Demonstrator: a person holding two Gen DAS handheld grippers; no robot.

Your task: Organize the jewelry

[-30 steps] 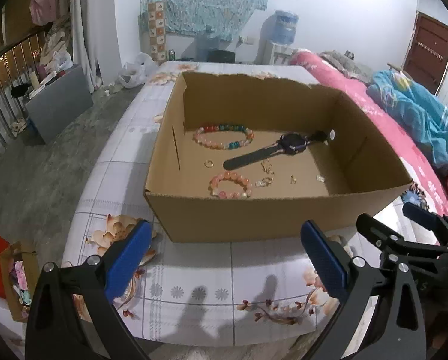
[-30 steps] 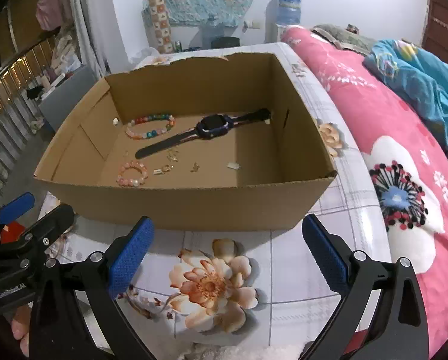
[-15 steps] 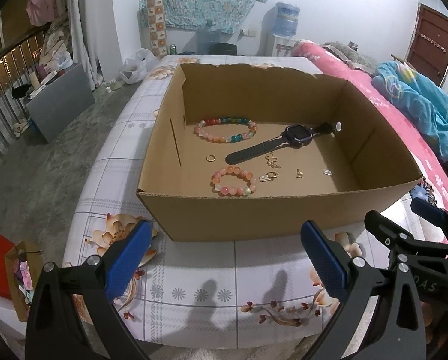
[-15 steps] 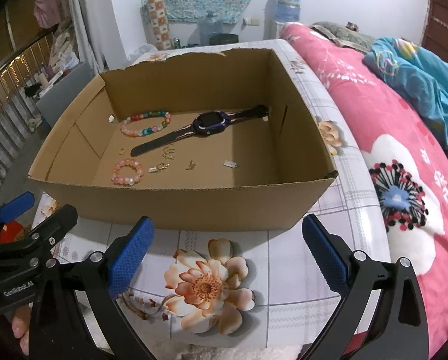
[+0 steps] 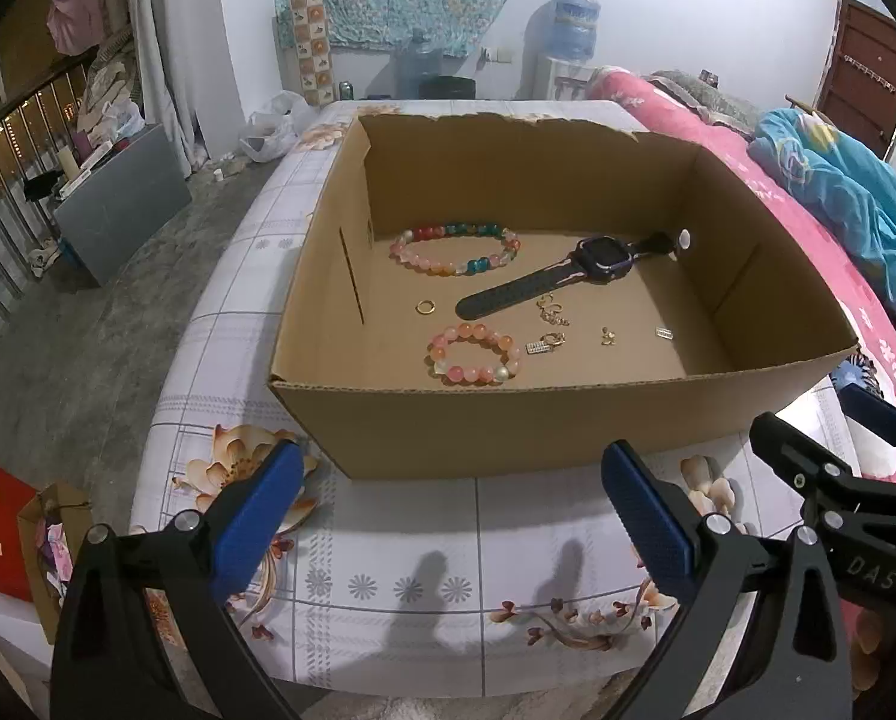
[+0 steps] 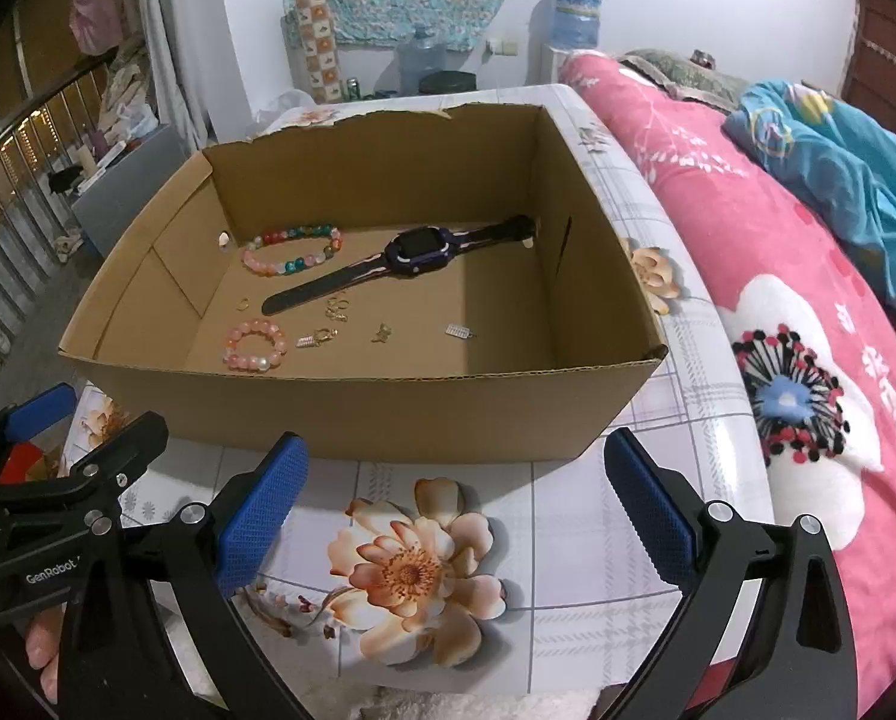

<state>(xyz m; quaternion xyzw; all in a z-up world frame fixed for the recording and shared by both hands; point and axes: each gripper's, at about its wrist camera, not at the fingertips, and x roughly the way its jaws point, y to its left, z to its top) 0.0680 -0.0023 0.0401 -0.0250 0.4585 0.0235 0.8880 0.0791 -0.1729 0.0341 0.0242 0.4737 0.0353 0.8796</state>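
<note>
Floral tablecloth, cardboard box now nearer

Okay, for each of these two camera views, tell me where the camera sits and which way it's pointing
Left wrist: on the left gripper, before the near-left side of the cardboard box, facing its inside and the watch; open blue pads in front, right gripper at right edge.
Right wrist: on the right gripper, before the box's near-right side, bed at right; left gripper and a fingertip at left edge.
Shared: box, watch, both bead bracelets, floral tablecloth.
</note>
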